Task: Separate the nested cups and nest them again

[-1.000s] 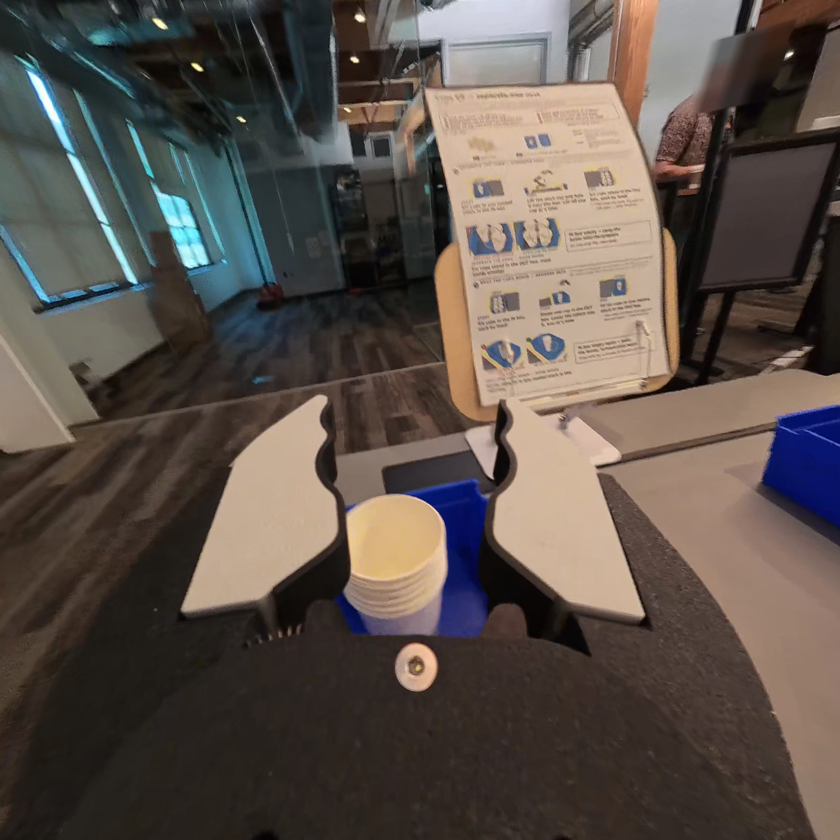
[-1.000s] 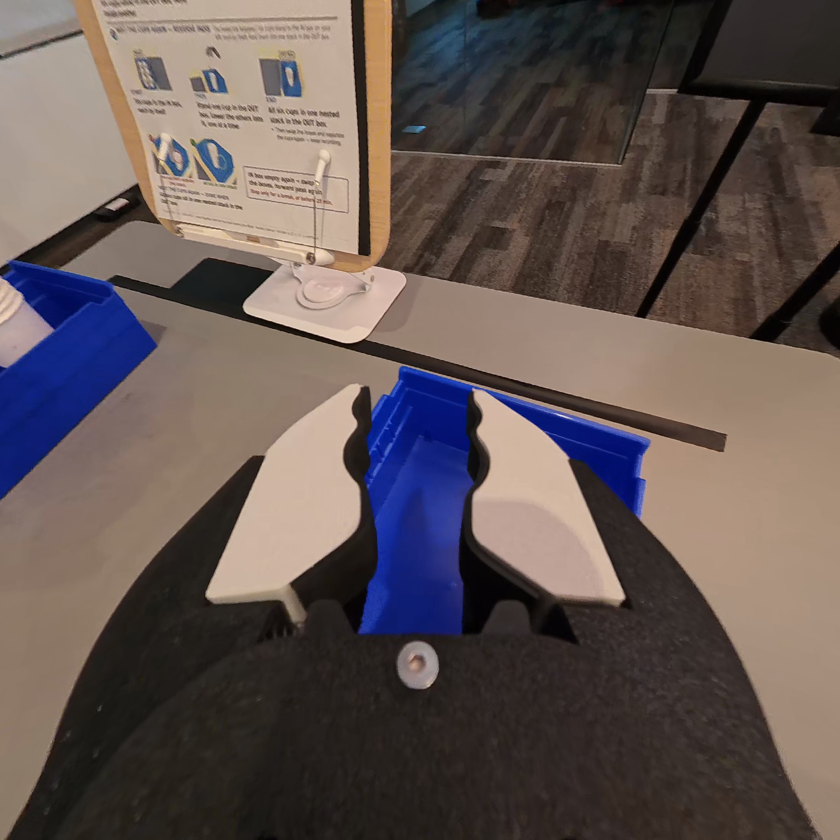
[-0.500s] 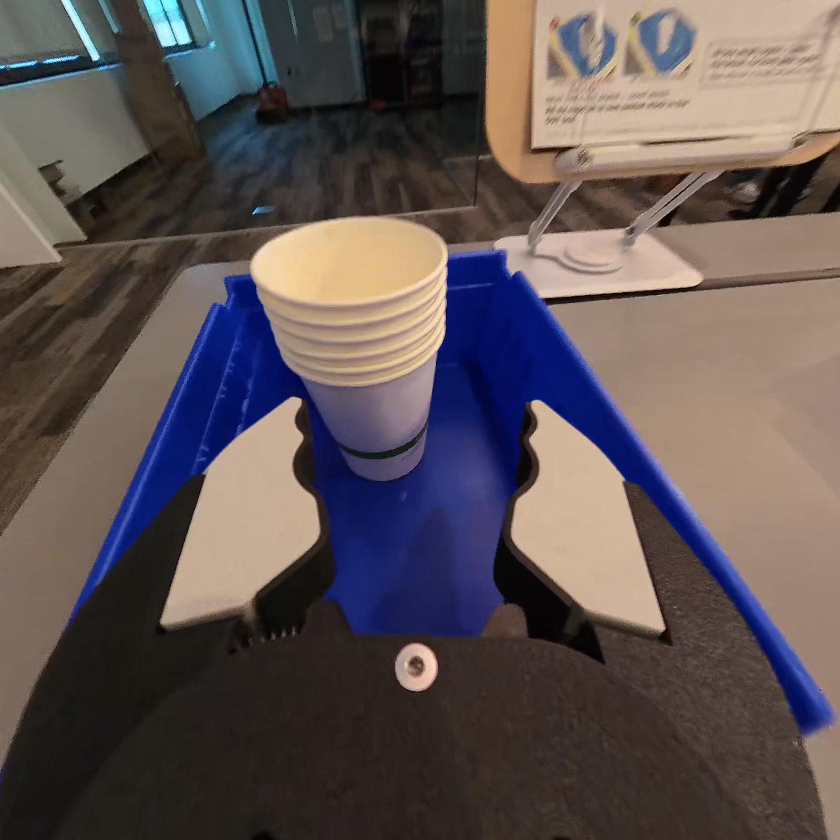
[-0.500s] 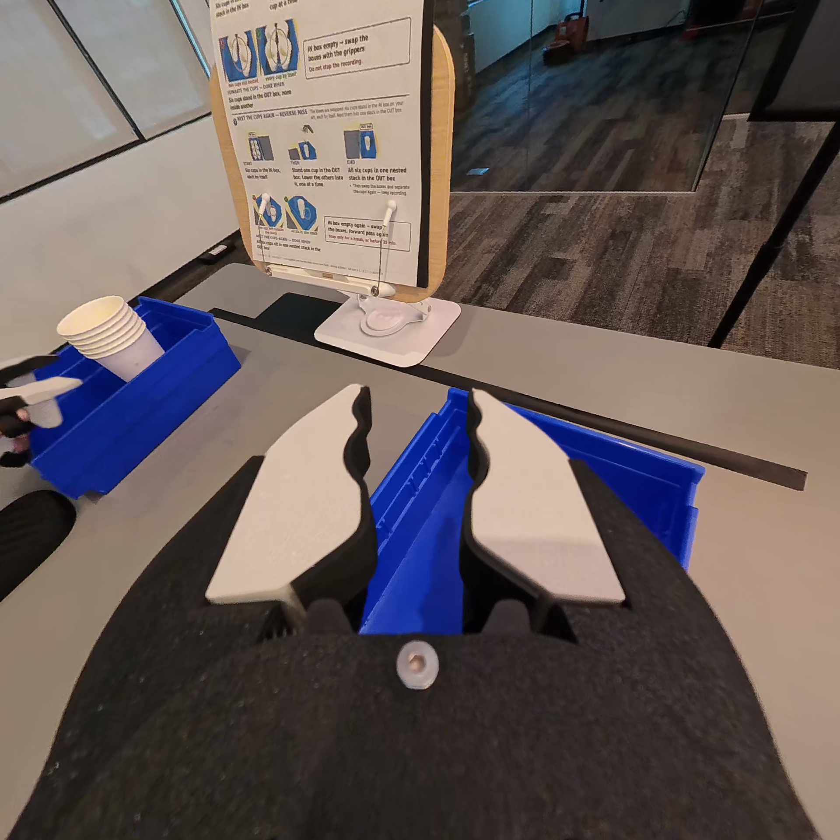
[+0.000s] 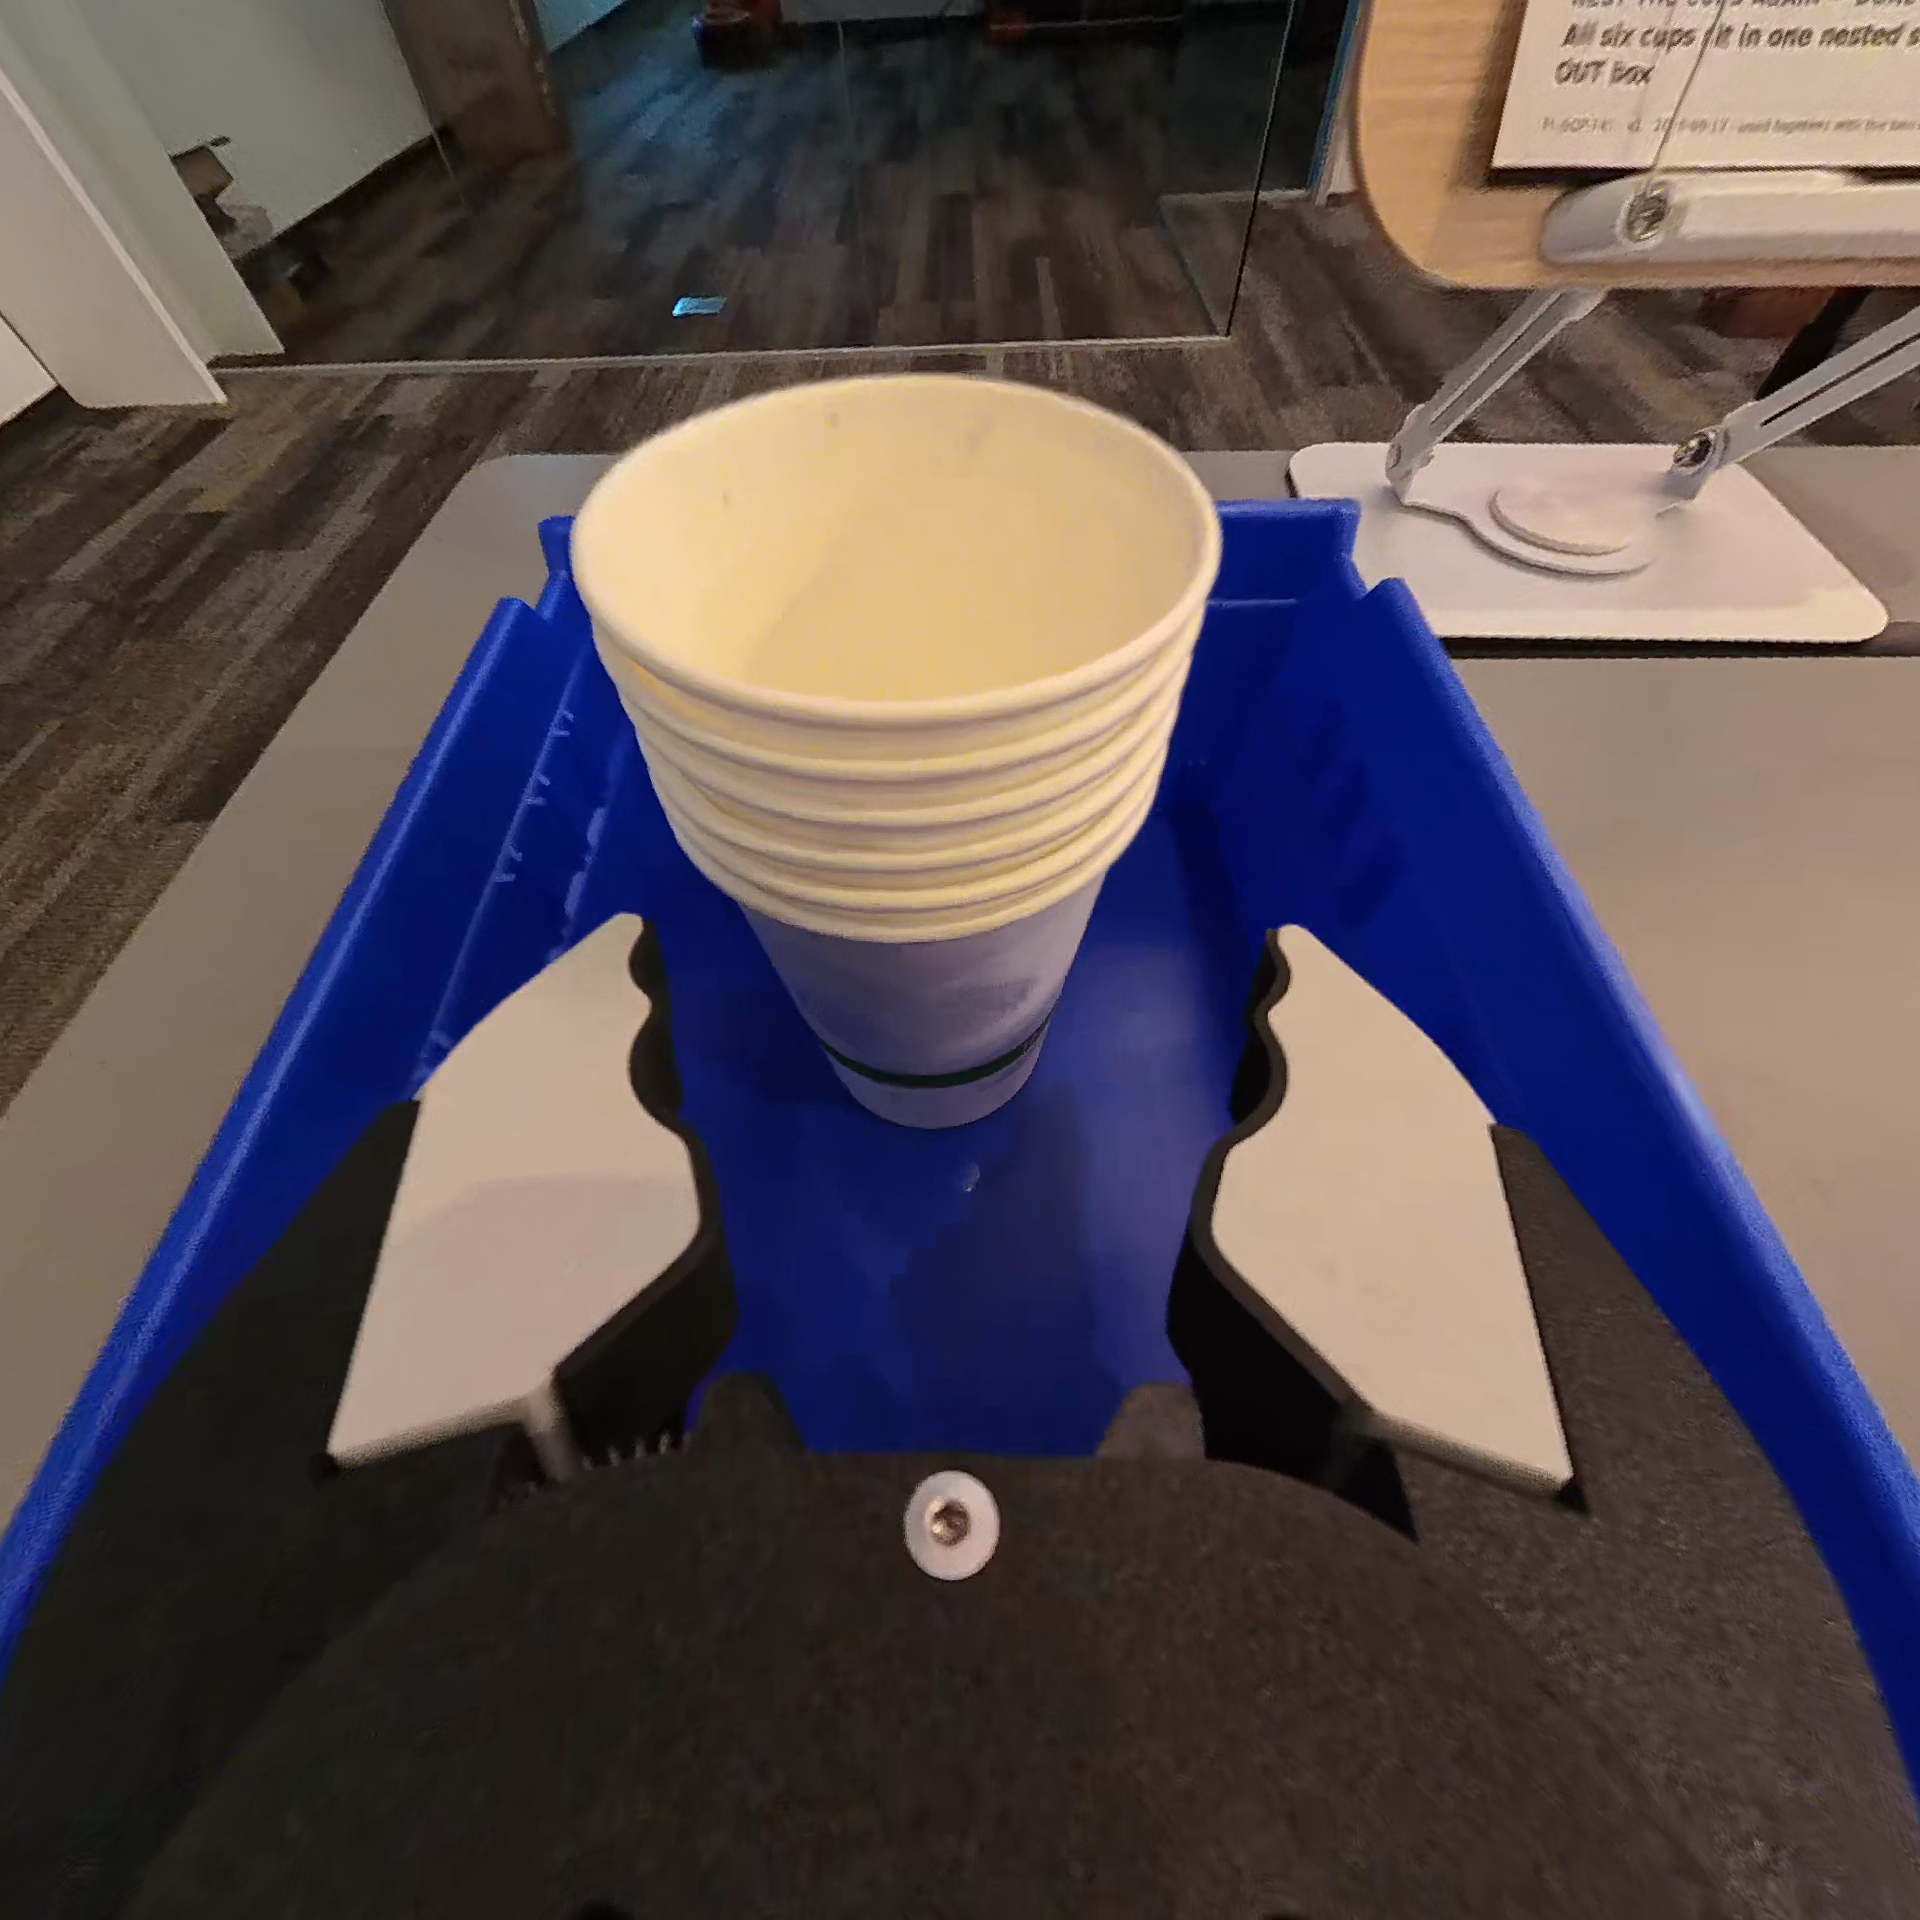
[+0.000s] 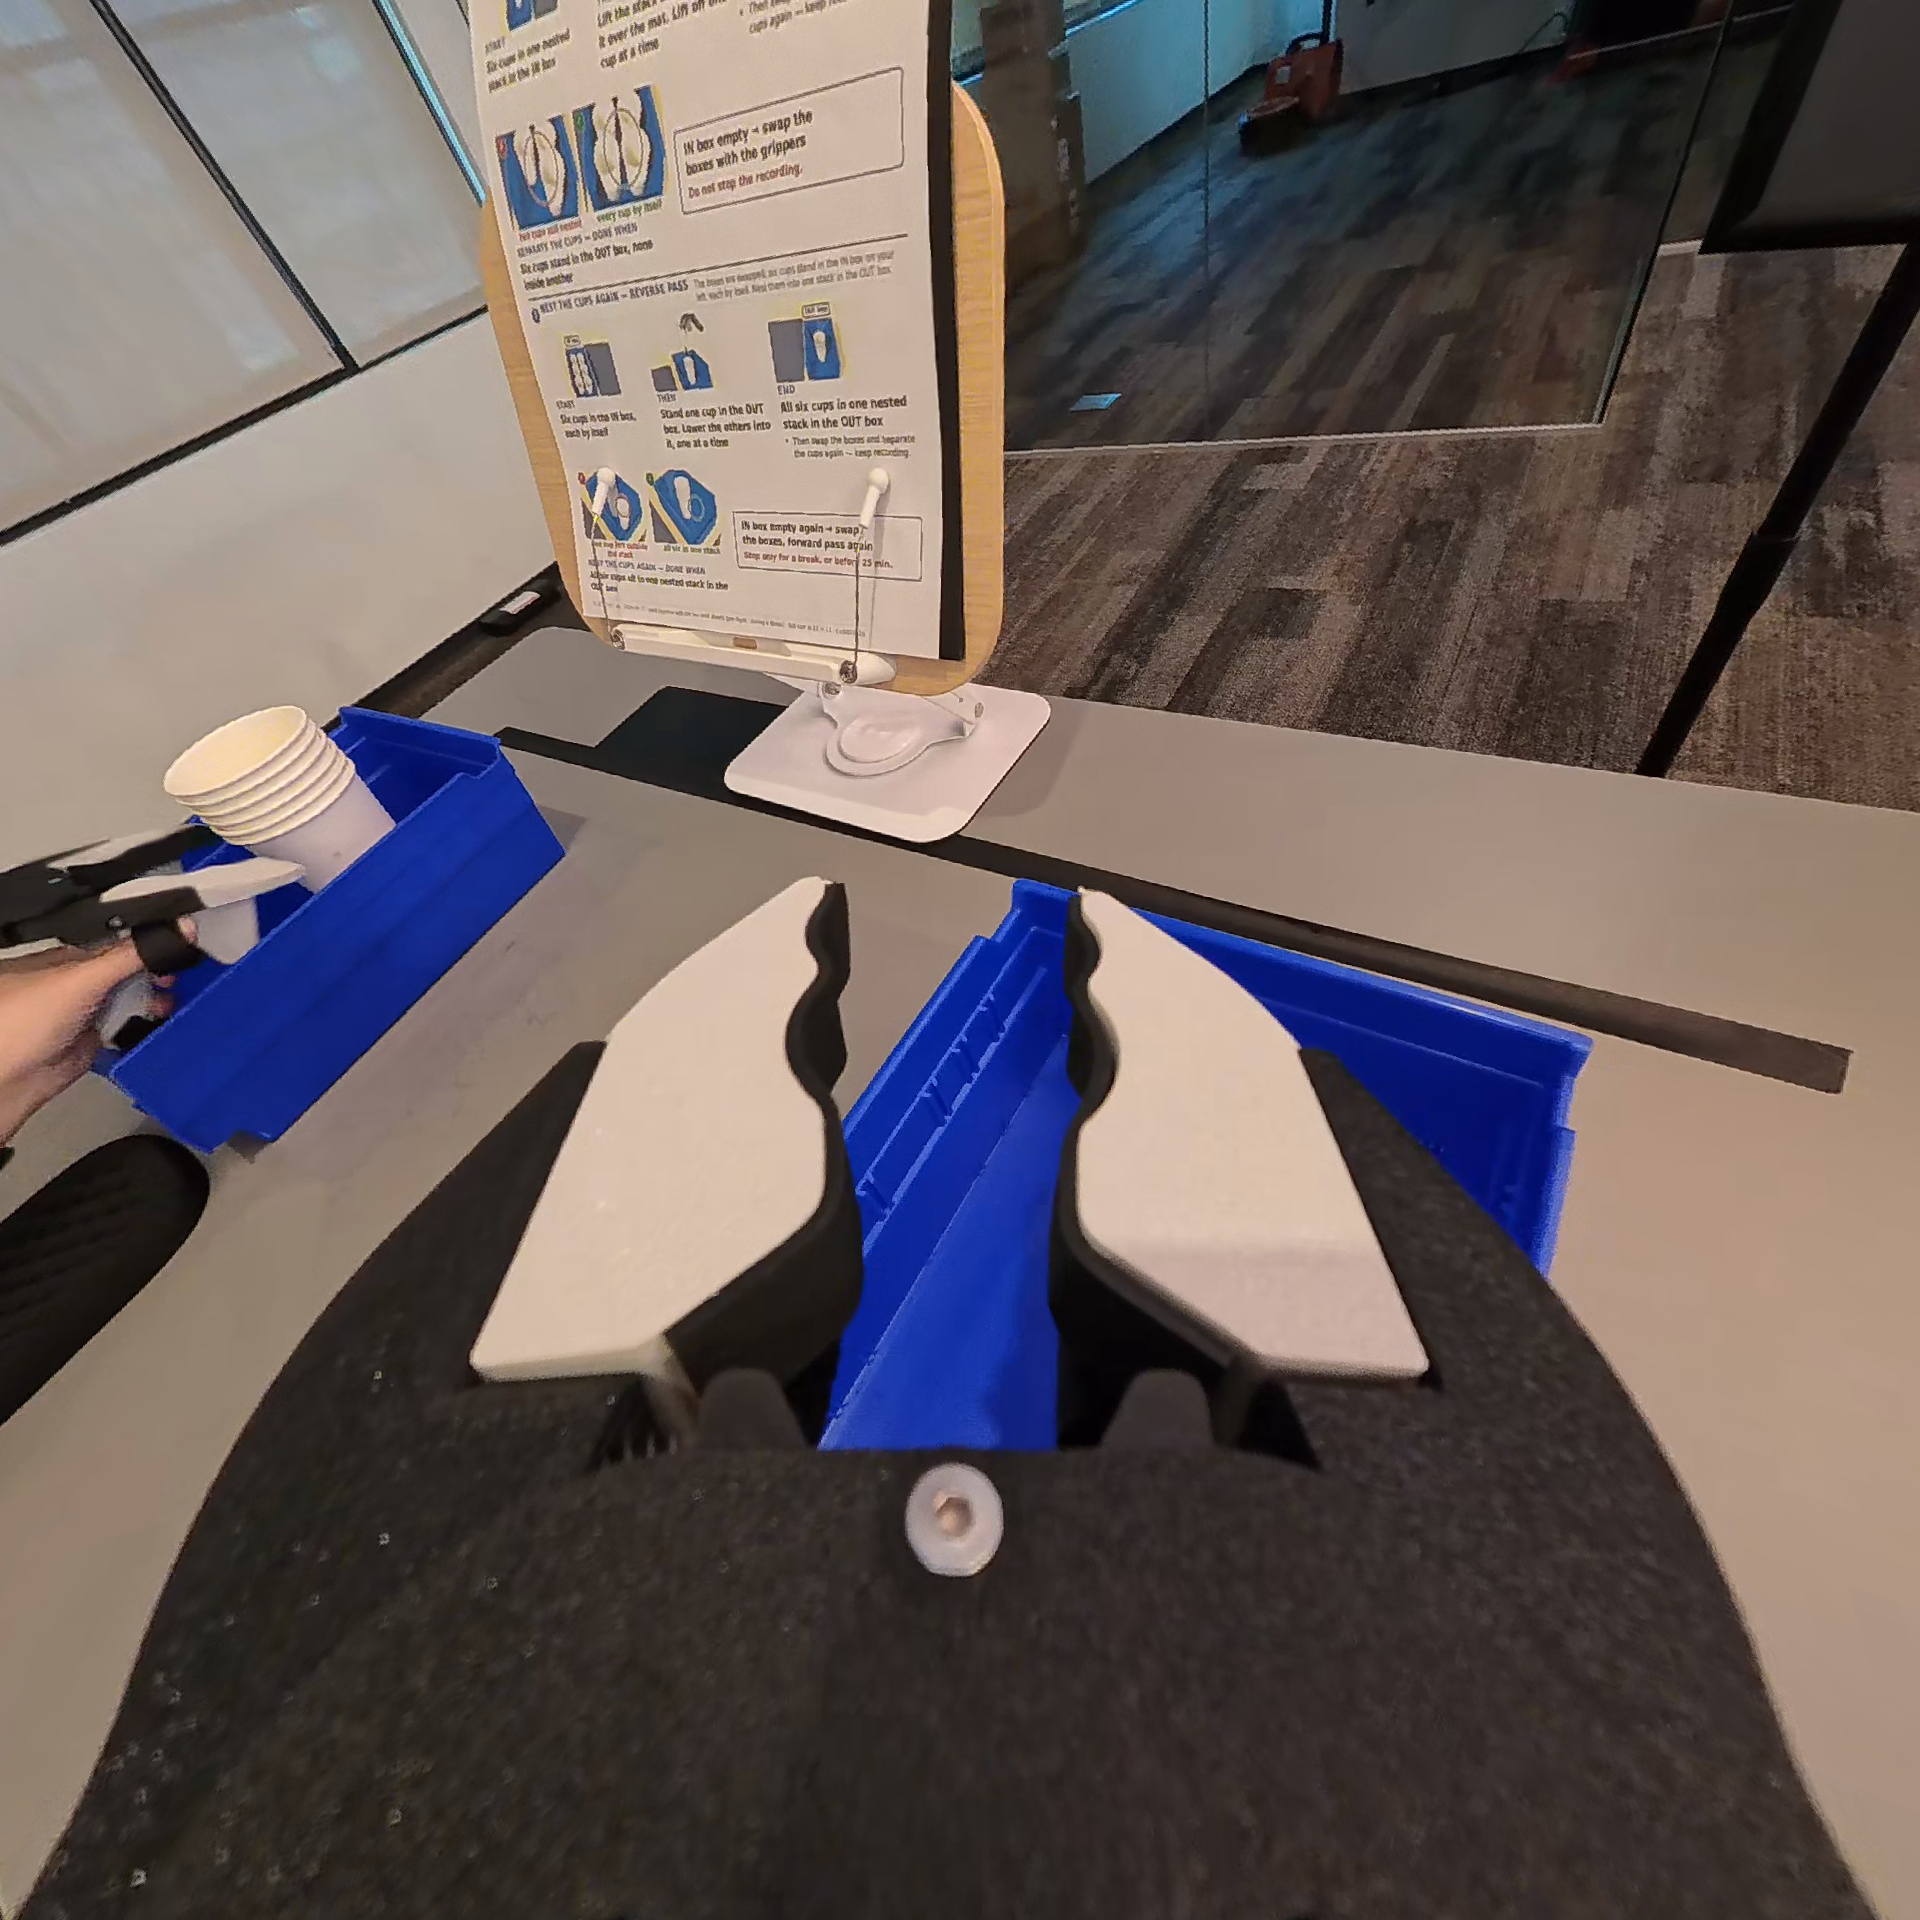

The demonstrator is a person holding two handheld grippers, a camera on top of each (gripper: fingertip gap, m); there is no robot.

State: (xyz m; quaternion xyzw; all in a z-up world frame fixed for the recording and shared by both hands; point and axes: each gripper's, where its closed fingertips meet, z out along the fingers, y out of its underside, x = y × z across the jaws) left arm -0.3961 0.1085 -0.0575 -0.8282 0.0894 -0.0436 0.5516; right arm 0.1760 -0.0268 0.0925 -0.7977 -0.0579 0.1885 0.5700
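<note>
**Approach to nested stack, nothing gripped yet**

Left gripper (image 5: 951,1039) nearest, inside the blue bin (image 5: 1455,883) at the worktop's left edge, jaws spread wide, holding nothing. Fingers (image 5: 540,1174) low on either side of the bin floor, just short of the cup stack (image 5: 894,727); no contact visible. Stack upright toward the bin's far end, several rolled rims showing, all nested, bottom cup resting on the bin floor. Seen also from the right wrist view: stack (image 6: 275,795) in that left bin (image 6: 343,935), left gripper (image 6: 177,883) beside its lower body, a hand (image 6: 62,1013) behind it.

Right gripper (image 6: 951,904) hovering over the second blue bin (image 6: 1434,1049) nearer the worktop's middle, jaws parted by a narrow gap, nothing between them. No cups visible in that bin. Farther back, instruction board on stand (image 6: 894,769) at the worktop's far edge.

Step judged: start of the separating pass, first grasp on the stack. Next move likely: slide left jaws forward around the bottom cup's wall, close gently to avoid crushing paper, then bring right gripper over to pinch the top rim and pull one cup free. Risk: several cups lifting together.
</note>
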